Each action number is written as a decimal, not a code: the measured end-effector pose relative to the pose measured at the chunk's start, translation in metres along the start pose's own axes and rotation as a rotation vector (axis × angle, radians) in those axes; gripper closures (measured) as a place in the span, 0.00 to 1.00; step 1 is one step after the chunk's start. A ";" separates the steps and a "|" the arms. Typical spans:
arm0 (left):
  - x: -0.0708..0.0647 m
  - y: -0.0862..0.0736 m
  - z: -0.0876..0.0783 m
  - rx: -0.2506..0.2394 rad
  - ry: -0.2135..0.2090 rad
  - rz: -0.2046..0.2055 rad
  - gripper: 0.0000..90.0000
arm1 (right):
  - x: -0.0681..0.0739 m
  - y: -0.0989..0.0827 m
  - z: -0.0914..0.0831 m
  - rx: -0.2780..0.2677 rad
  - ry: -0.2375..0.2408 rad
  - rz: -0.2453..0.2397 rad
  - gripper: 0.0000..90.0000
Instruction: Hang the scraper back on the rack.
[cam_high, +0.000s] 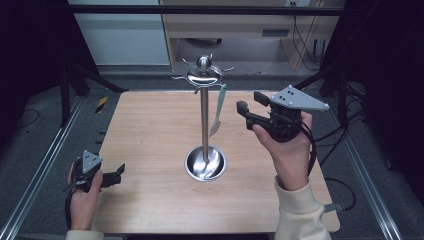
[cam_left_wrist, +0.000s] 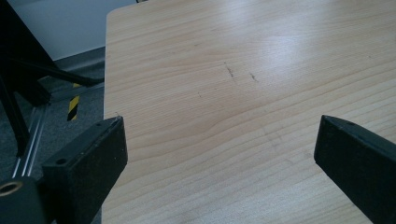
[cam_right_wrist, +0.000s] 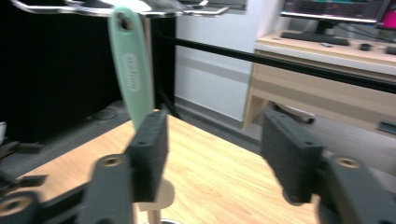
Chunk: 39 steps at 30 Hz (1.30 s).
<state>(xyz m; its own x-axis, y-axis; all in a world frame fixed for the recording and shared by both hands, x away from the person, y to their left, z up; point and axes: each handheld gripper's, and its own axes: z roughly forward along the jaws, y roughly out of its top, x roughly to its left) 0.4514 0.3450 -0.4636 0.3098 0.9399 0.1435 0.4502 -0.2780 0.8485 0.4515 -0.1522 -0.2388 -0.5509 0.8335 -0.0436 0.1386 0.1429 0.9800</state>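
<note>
Right gripper (cam_high: 249, 106) held raised right of centre frame, jaws parted and empty, mint-handled utensil (cam_high: 218, 111) hung from the steel stand (cam_high: 204, 125) just left of its jaws, left gripper (cam_high: 118, 173) rested lower left on table (cam_high: 150, 130), jaws wide apart, nothing gripped.

One metal hanging stand (cam_high: 204, 125), one green-handled utensil (cam_high: 220, 102) and two tools.

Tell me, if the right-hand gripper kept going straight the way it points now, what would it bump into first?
Most likely the mint-green utensil hanging from the metal stand. The right gripper points toward it with open jaws, and the handle hangs just beyond its tips; the exact gap is hard to judge.
</note>
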 end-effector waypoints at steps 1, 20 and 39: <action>0.000 0.000 0.000 -0.003 0.002 0.003 0.03 | 0.000 -0.001 0.000 -0.005 -0.029 0.003 0.35; 0.001 0.002 -0.001 -0.009 0.008 0.010 0.03 | -0.024 -0.018 0.000 -0.011 -0.168 -0.004 0.07; 0.000 0.003 0.000 -0.015 0.011 0.017 0.03 | -0.037 -0.040 0.007 0.039 -0.207 0.020 0.09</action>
<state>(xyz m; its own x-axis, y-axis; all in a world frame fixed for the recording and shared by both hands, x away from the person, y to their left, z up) 0.4527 0.3441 -0.4607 0.3085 0.9371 0.1635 0.4322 -0.2912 0.8534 0.4717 -0.1852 -0.2781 -0.3674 0.9276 -0.0669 0.1821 0.1422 0.9729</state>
